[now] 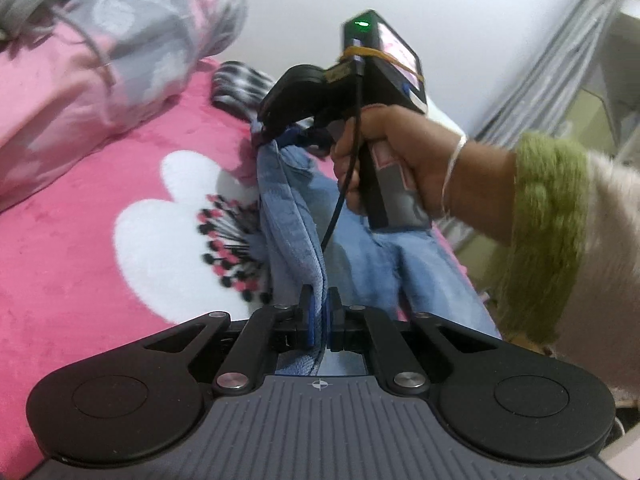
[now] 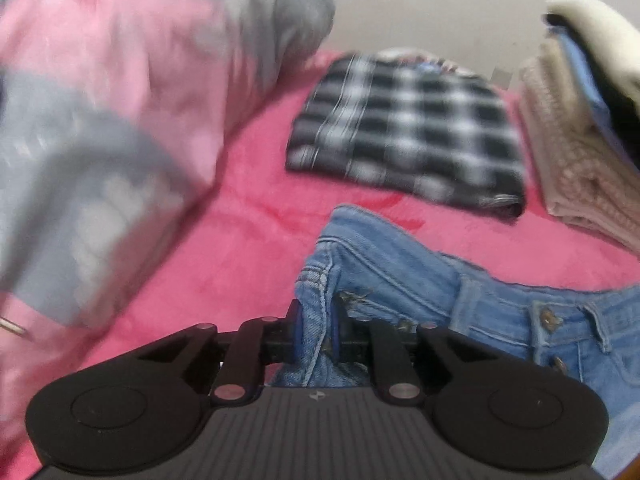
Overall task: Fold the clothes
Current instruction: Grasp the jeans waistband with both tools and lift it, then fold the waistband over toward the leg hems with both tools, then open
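Fingers (image 1: 310, 312) of left gripper (image 1: 319, 316) clamped on light-blue denim jeans (image 1: 292, 220); right gripper (image 2: 318, 330) pinching their waistband, lifted over pink plush bed blanket (image 2: 248, 240), near folded black-and-white plaid shirt (image 2: 408, 128).

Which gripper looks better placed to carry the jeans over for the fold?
Probably the left gripper: it pinches the jeans along a free hanging edge. The right gripper clamps the bulkier waistband end, better suited as the anchor.
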{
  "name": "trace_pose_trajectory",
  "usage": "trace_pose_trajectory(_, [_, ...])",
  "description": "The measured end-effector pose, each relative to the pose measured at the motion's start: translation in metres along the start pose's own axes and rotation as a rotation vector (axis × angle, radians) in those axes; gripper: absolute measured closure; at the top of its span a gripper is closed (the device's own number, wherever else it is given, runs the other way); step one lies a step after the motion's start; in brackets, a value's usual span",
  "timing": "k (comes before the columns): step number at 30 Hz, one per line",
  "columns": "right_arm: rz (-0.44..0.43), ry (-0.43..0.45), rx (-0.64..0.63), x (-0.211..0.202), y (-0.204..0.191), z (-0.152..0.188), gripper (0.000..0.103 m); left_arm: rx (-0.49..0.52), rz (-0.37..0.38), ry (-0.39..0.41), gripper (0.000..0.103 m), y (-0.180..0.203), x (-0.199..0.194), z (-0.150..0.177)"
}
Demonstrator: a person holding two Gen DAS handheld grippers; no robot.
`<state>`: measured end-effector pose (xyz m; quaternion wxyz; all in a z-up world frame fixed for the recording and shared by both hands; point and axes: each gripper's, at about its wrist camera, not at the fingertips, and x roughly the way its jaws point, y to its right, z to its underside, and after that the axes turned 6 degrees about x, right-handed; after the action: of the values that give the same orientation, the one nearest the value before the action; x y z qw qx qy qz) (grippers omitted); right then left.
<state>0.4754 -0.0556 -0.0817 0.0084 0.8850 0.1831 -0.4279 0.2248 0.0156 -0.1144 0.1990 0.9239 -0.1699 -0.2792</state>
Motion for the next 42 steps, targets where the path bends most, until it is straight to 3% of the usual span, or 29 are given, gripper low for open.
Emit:
trace_pose_trajectory(7, [-0.113,0.228,0.142,-0.054,0.061,0.019,0.089,0.055,0.066,-0.029,0.101,0.039,0.007,0.001])
trace_pose_trajectory(15, [-0.123,0.33,0.29,-0.087,0.156,0.044,0.089,0.125,0.148,-0.112,0.101,0.087,0.036,-0.001])
trace_pose_trajectory(29, [-0.067,0.335,0.447,-0.087,0.264,0.066,0.09,0.155,0.268,-0.27,0.101,0.141,0.108,0.001])
trace_pose_trajectory(42, [-0.049,0.324,0.403,-0.085,0.301,0.054,0.091,0.157,0.31,-0.31,0.101,0.165,0.143,0.008])
